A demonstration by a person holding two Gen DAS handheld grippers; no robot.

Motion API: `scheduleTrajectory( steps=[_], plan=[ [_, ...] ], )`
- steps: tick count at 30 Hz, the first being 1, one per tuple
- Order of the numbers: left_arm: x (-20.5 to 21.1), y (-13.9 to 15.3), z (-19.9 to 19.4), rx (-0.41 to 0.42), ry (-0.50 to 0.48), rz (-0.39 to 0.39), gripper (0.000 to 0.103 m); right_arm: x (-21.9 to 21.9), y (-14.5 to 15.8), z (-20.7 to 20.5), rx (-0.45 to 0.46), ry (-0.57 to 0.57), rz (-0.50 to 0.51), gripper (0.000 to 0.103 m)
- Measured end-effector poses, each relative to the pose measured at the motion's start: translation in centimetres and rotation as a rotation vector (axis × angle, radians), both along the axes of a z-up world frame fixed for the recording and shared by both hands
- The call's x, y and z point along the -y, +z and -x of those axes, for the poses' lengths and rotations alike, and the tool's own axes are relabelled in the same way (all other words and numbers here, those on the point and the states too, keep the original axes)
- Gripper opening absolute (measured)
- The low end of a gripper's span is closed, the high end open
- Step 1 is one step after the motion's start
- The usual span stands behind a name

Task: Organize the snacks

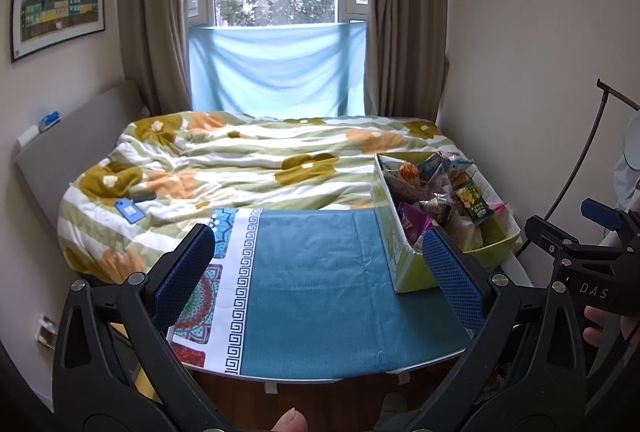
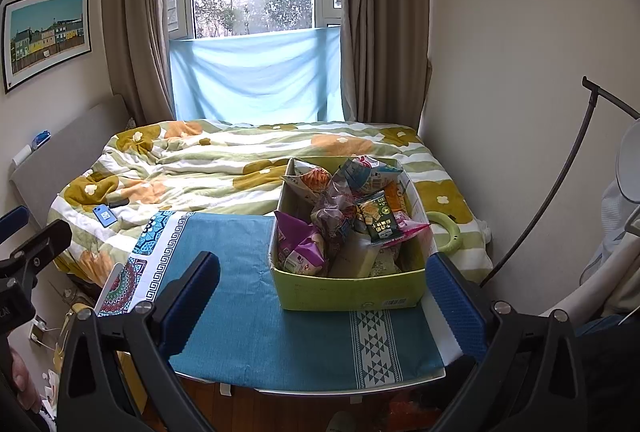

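A green cardboard box [image 2: 348, 292] full of snack packets stands on the right part of a small table covered with a teal cloth [image 2: 248, 312]. The same box [image 1: 404, 264] shows at the right of the left wrist view. Among the packets are a purple one [image 2: 300, 244], a dark green one [image 2: 378, 218] and an orange one [image 2: 316, 179]. My left gripper [image 1: 320, 268] is open over the bare cloth [image 1: 320, 272], left of the box. My right gripper [image 2: 324, 292] is open in front of the box, holding nothing.
A bed with a floral quilt [image 2: 200, 167] lies behind the table. A blue card [image 1: 130, 209] rests on the quilt at left. A green ring [image 2: 450, 232] lies right of the box. A black stand [image 2: 560, 183] leans by the right wall.
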State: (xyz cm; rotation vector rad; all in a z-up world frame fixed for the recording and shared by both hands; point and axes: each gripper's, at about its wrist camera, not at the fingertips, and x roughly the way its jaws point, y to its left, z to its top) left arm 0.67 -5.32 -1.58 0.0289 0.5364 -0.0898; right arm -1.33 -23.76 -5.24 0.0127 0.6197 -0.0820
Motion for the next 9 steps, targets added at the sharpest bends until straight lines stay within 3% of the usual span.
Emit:
scheduleTrajectory(
  steps=[9],
  plan=[
    [0.15, -0.99, -0.76, -0.028, -0.011, -0.006, 0.103, -0.02, -0.11, -0.07, -0.004, 0.000, -0.002, 0.102]
  ],
)
